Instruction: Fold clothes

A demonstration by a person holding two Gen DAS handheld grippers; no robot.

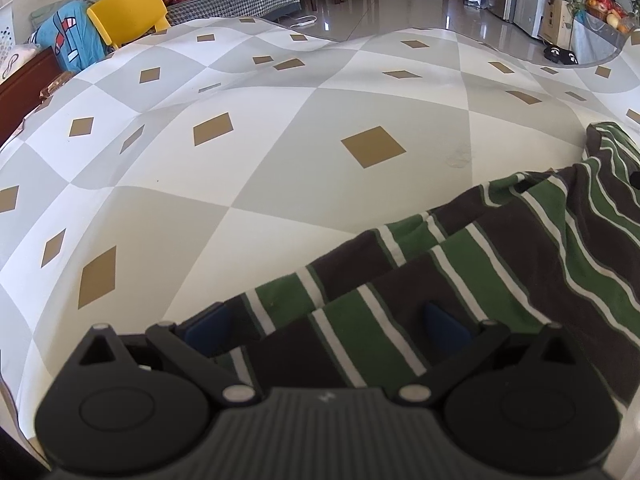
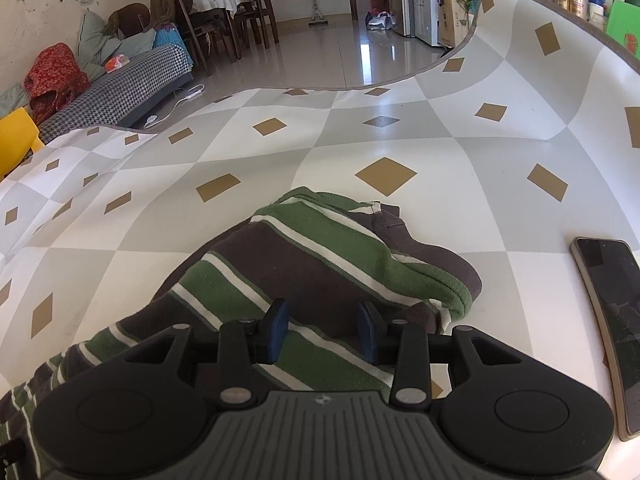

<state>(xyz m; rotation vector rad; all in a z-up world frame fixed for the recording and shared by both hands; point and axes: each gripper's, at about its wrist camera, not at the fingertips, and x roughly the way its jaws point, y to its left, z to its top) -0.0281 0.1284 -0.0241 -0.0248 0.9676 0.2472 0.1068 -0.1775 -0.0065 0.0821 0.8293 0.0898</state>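
A green, brown and white striped garment [image 1: 500,264] lies bunched on a checked mat [image 1: 240,140] with tan diamonds. In the left wrist view it fills the lower right. My left gripper [image 1: 324,328] is open, its blue pads [image 1: 204,332] wide apart, and a fold of the garment lies between and over them. In the right wrist view the garment [image 2: 320,248] is heaped just ahead, a thick folded edge on its right. My right gripper [image 2: 322,330] stands low over it, part open, with striped cloth lying in the gap between the pads [image 2: 276,328] and not pressed by them.
A dark phone [image 2: 612,320] lies on the mat [image 2: 360,140] at the right. The mat's far edge curls up at the back right. A yellow chair [image 1: 128,8] and a houndstooth sofa [image 2: 120,84] stand beyond the mat on the left.
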